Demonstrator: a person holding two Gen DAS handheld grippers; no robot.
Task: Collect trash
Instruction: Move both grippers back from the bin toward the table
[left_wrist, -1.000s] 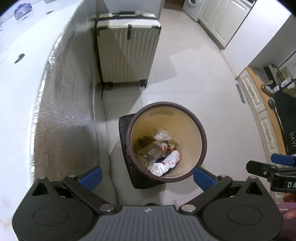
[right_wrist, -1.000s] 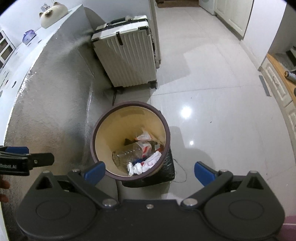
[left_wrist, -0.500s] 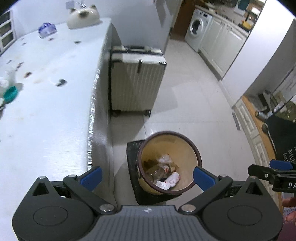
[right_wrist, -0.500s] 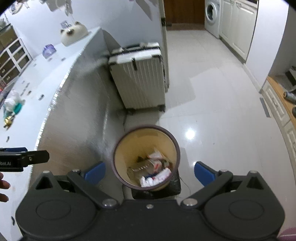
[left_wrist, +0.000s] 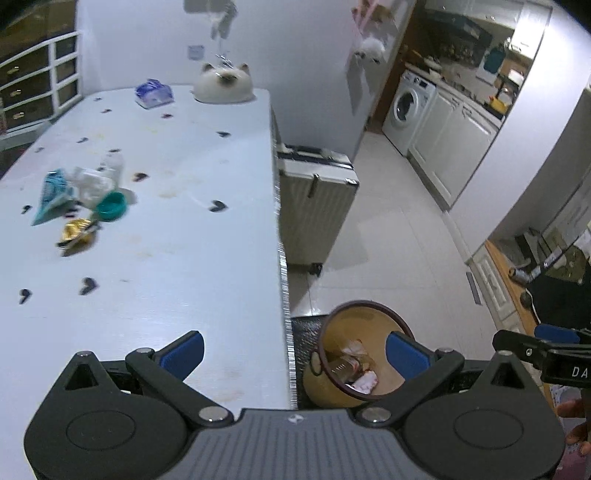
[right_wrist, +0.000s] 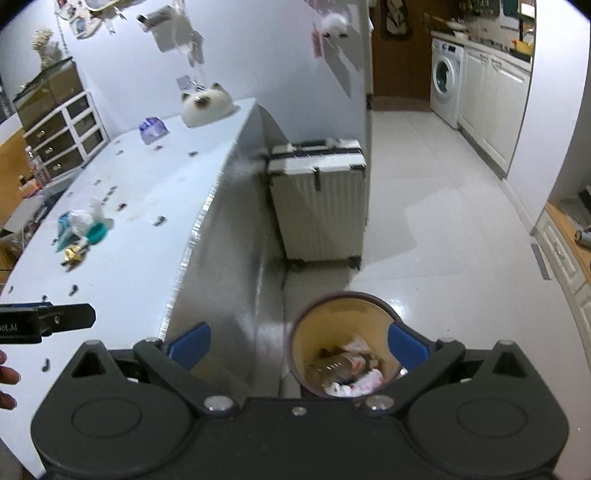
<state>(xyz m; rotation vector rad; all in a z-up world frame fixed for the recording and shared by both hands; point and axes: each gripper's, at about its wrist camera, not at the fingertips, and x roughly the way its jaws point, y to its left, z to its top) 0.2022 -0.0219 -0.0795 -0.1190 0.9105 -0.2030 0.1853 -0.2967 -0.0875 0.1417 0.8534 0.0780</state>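
Observation:
A round tan bin with a dark rim stands on the floor beside the white table. It holds a plastic bottle and crumpled paper. On the table's left lie a teal packet, white crumpled wrapping, a green cap and a gold wrapper. My left gripper is open, high above the table edge. My right gripper is open above the bin, with nothing held.
A cream suitcase stands against the table's end. A cat-shaped box and a tissue pack sit at the table's far end. A washing machine and white cabinets line the right side. Part of a hand shows at left.
Both grippers rose and tilted up away from the bin. The bin shrank toward the bottom of both views and the table top with its trash came into sight.

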